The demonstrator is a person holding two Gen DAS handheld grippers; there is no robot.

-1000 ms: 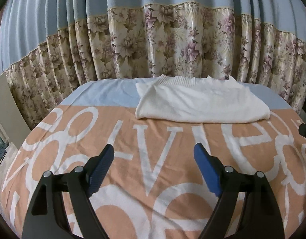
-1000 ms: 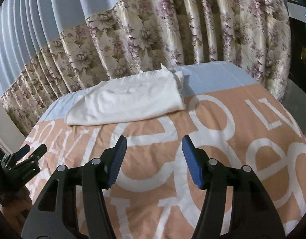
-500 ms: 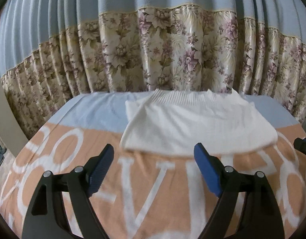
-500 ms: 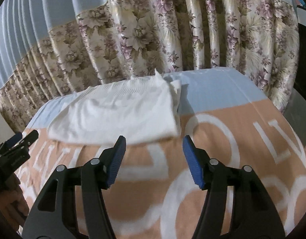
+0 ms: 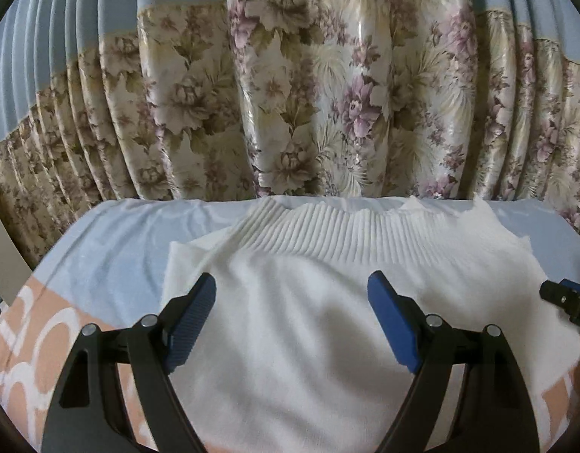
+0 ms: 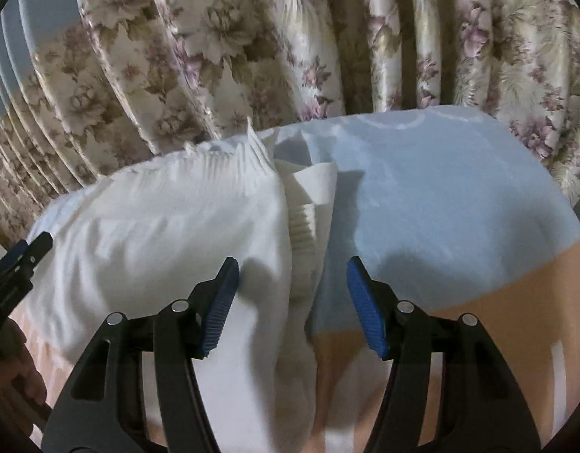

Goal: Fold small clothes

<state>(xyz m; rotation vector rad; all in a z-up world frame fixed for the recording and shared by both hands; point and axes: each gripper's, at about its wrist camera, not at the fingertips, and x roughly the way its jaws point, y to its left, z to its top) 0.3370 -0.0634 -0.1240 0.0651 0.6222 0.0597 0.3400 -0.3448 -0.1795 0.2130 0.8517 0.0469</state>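
A folded white knit sweater (image 5: 327, 302) lies at the far end of the bed, its ribbed hem (image 5: 320, 234) toward the curtain. My left gripper (image 5: 291, 317) hovers open over the sweater's middle, with nothing between its blue pads. In the right wrist view the same sweater (image 6: 157, 226) fills the left half, with a tucked ribbed cuff (image 6: 303, 222) at its right edge. My right gripper (image 6: 291, 298) stands open astride that right edge, holding nothing. The other gripper's tip (image 6: 22, 264) shows at the left edge of that view.
The bed carries a peach blanket with white letters (image 5: 33, 343) and a pale blue band (image 6: 440, 196) at the far end. A floral curtain (image 5: 308, 105) hangs close behind the bed. A hand (image 6: 14, 370) shows at the lower left of the right wrist view.
Both grippers have moved forward across the blanket to the sweater, which now fills the lower part of both views. Both have stayed open.
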